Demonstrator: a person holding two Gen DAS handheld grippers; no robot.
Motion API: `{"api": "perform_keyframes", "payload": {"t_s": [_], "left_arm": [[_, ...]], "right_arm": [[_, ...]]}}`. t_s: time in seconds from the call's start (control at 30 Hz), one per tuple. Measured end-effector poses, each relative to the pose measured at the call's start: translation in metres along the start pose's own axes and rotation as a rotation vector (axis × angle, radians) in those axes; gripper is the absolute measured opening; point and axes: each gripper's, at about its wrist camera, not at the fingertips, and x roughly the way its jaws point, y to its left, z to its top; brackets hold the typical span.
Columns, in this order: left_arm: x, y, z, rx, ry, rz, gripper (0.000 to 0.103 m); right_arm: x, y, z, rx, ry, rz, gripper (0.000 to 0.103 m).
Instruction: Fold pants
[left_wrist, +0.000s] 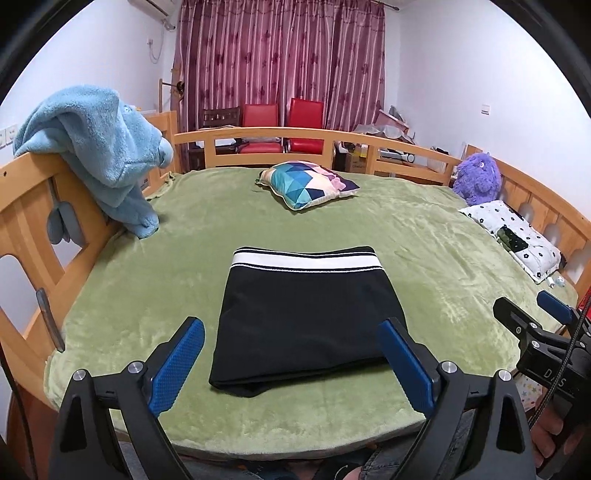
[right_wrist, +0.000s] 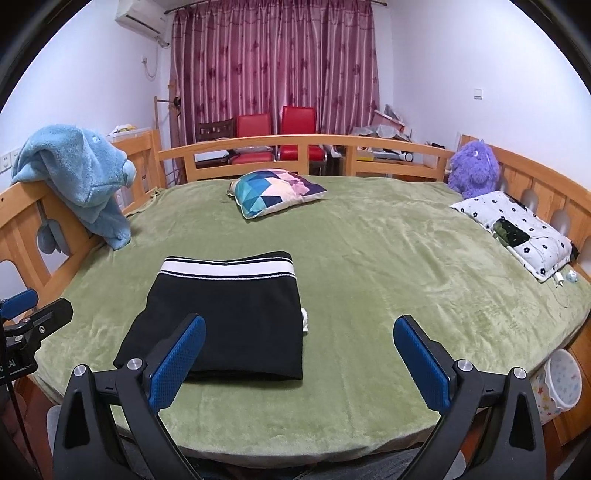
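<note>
A wooden-railed bed (left_wrist: 258, 132) covered by a green plush blanket (left_wrist: 424, 240), seen from its near edge. At far left, a light-blue fleece garment (left_wrist: 92, 147) hangs over the side rail, its lower end touching the blanket. Left of centre, the left tool (left_wrist: 290, 345) is held above the near edge of the bed with its blue-padded jaws spread wide; nothing is between the pads, and the cloth seen through the gap lies lower, on the blanket. The pants (left_wrist: 306, 314), black, lie flat near the front edge of the bed, folded into a compact, roughly rectangular packet that appears wider toward the viewer. The waistband forms the far edge: a broad white band bordered by thin black and white stripes. The top face is smooth; stacked layers show along the near edge, where the lower left corner bulges slightly, and in the right wrist view a small bit of white fabric protrudes at the packet's right side. Farther back, near the middle of the bed, a cushion (left_wrist: 308, 183) with a geometric pattern of blue, pink and dark triangles rests well apart from the pants. To the right, the right tool (right_wrist: 299, 345) hangs over bare blanket beside the pants, its jaws likewise wide apart and holding nothing. At far right, a purple plush toy (left_wrist: 476, 179) sits by the rail, just behind a white pillow (left_wrist: 513, 236) printed with small black flowers.
</note>
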Motion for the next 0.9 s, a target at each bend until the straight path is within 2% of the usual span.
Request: {"api": "perform_keyframes", "payload": {"t_s": [0.9], "left_arm": [[-0.015, -0.007, -0.001, 0.004, -0.011, 0.007, 0.096]], "right_arm": [[-0.017, -0.008, -0.006, 0.018, -0.014, -0.009, 0.1]]}}
